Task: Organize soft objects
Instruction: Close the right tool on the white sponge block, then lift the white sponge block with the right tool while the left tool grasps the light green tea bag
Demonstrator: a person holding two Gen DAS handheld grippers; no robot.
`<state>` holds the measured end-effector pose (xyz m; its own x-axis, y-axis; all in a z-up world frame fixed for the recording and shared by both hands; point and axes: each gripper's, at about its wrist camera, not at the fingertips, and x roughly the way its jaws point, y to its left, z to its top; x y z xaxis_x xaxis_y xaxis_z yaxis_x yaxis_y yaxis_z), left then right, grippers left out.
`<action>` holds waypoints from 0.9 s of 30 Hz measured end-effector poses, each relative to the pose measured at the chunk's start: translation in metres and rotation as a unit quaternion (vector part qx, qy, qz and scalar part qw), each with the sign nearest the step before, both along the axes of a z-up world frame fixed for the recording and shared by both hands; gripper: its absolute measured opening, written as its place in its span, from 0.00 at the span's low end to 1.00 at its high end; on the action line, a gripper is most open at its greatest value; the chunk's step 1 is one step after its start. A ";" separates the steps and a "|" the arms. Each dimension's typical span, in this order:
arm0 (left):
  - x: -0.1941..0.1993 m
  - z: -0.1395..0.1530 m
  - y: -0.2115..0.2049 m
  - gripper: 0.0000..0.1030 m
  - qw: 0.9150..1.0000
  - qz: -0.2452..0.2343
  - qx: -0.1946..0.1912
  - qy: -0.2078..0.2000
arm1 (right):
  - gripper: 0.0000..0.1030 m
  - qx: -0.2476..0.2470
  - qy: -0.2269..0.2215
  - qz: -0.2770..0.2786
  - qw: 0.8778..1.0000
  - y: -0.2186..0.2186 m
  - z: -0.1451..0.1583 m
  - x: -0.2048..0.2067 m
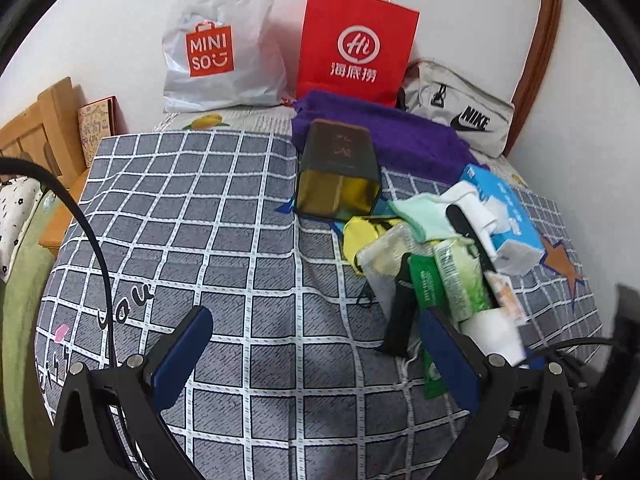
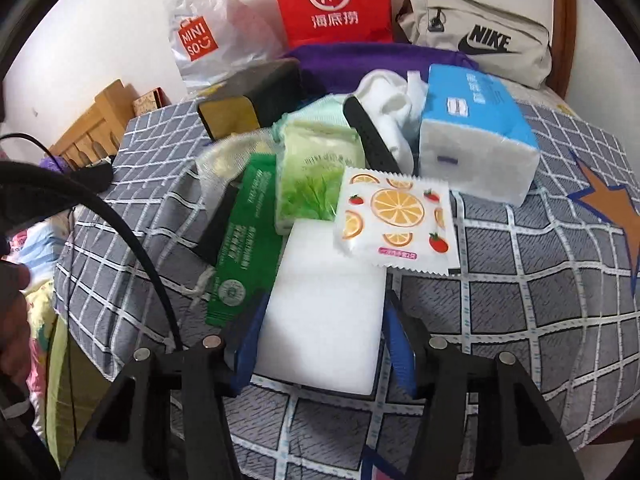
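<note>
A heap of soft items lies on the grey checked blanket (image 1: 200, 220). In it are a white foam block (image 2: 324, 312), a fruit-print packet (image 2: 396, 220), a green tissue pack (image 2: 316, 176), a green sachet (image 2: 244, 236), a blue tissue pack (image 2: 476, 132) and white socks (image 2: 388, 100). My right gripper (image 2: 326, 300) points down at the heap, and its blue pads (image 2: 248, 340) press both sides of the white foam block. My left gripper (image 1: 316, 312) stands open over bare blanket to the left of the heap (image 1: 440, 256), nothing between its fingers.
A black box with a gold inside (image 1: 340, 176) lies on its side beside a purple towel (image 1: 384, 132). Against the wall stand a white Miniso bag (image 1: 220, 48), a red paper bag (image 1: 356, 44) and a grey Nike bag (image 1: 460, 112). A wooden bed frame (image 1: 44, 136) is at the left.
</note>
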<state>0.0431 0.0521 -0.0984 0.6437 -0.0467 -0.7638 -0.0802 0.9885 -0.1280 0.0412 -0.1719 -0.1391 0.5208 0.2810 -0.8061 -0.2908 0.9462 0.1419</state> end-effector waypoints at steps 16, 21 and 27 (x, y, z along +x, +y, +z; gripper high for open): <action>0.032 -0.017 -0.021 1.00 0.998 -0.057 -0.023 0.019 | 0.54 0.027 -0.051 0.022 0.998 -0.020 0.055 -0.023; 0.035 -0.010 -0.052 1.00 0.996 -0.090 -0.002 0.006 | 0.54 0.012 -0.049 -0.033 0.998 -0.064 0.053 -0.012; 0.044 -0.015 -0.096 1.00 0.991 -0.124 0.039 0.018 | 0.54 0.015 -0.054 -0.096 0.994 -0.116 0.055 -0.004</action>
